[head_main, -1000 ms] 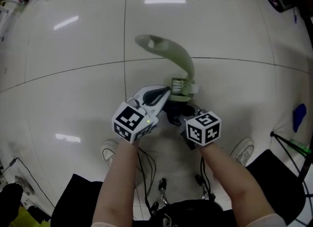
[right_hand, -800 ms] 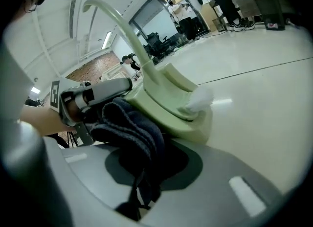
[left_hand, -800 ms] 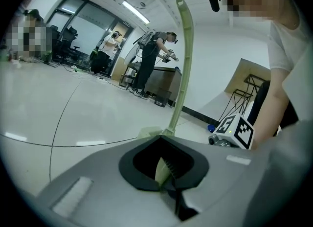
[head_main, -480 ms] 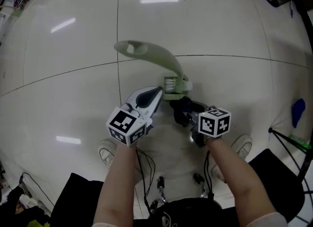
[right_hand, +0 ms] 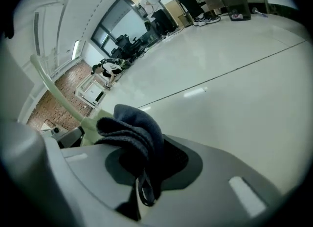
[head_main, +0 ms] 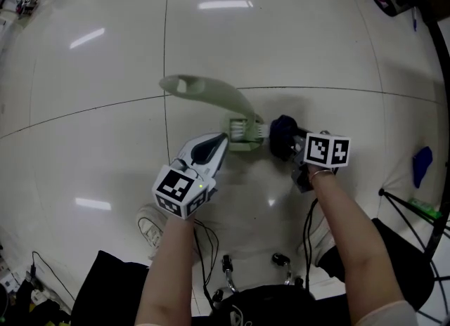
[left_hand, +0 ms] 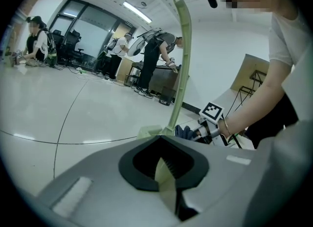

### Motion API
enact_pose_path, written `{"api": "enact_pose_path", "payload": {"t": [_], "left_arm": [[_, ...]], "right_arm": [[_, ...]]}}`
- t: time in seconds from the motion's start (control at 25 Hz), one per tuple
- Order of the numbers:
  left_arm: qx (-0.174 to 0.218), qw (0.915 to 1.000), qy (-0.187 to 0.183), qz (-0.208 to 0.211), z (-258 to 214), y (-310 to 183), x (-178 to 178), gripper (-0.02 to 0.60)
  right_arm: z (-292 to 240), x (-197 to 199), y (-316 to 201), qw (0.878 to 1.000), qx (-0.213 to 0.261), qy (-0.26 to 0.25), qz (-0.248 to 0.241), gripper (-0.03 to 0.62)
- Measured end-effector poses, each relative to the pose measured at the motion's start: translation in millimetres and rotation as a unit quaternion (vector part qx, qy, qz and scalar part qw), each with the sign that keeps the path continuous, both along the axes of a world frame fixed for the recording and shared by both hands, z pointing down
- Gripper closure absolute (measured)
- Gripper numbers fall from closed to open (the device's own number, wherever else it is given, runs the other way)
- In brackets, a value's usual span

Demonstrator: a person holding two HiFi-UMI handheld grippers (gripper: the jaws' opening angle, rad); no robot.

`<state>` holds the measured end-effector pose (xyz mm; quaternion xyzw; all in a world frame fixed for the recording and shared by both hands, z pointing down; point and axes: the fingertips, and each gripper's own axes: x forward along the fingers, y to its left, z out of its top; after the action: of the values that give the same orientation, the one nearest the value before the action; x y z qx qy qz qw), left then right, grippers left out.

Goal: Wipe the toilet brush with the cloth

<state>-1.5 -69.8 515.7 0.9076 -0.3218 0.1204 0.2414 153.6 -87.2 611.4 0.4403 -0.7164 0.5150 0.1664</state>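
Note:
The pale green toilet brush [head_main: 242,110] is held above the floor, its curved handle reaching up-left and its white bristle head [head_main: 246,130] facing right. My left gripper [head_main: 226,137] is shut on the brush by the head; in the left gripper view the green part [left_hand: 164,172] sits between the jaws and the handle [left_hand: 181,50] rises straight up. My right gripper [head_main: 294,142] is shut on a dark blue cloth [head_main: 283,135], which is bunched just right of the bristles. In the right gripper view the cloth [right_hand: 133,132] fills the jaws and the brush handle [right_hand: 51,91] stands at left.
The glossy white tile floor [head_main: 105,142] has dark seams. A shoe [head_main: 150,220] and cables [head_main: 211,247] are below my arms. A blue object [head_main: 422,166] and a black stand [head_main: 415,209] sit at the right. Several people [left_hand: 151,59] are far off.
My right gripper with the cloth moved from below the brush head up and right to its right side. The brush and left gripper shifted slightly left.

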Motion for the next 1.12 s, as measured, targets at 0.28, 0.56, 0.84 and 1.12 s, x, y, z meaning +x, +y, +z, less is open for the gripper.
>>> {"api": "enact_pose_path", "payload": {"t": [0.28, 0.56, 0.84, 1.12], "left_arm": [[0.002, 1.0000, -0.007, -0.002, -1, -1, 0, 0.580], [0.015, 0.9988, -0.039, 0.027, -1, 7, 23, 0.577], [-0.001, 0.9978, -0.063, 0.017, 5, 2, 26, 0.577], [-0.008, 0.9971, -0.074, 0.015, 6, 1, 29, 0.577]], "right_arm": [[14, -14, -19, 0.999, -0.030, -0.030, 0.015, 0.528], [9, -21, 4, 0.995, -0.057, -0.088, -0.003, 0.530], [-26, -17, 60, 0.987, -0.052, -0.087, -0.124, 0.528], [-116, -29, 62, 0.944, 0.063, -0.230, -0.228, 0.528]]}}
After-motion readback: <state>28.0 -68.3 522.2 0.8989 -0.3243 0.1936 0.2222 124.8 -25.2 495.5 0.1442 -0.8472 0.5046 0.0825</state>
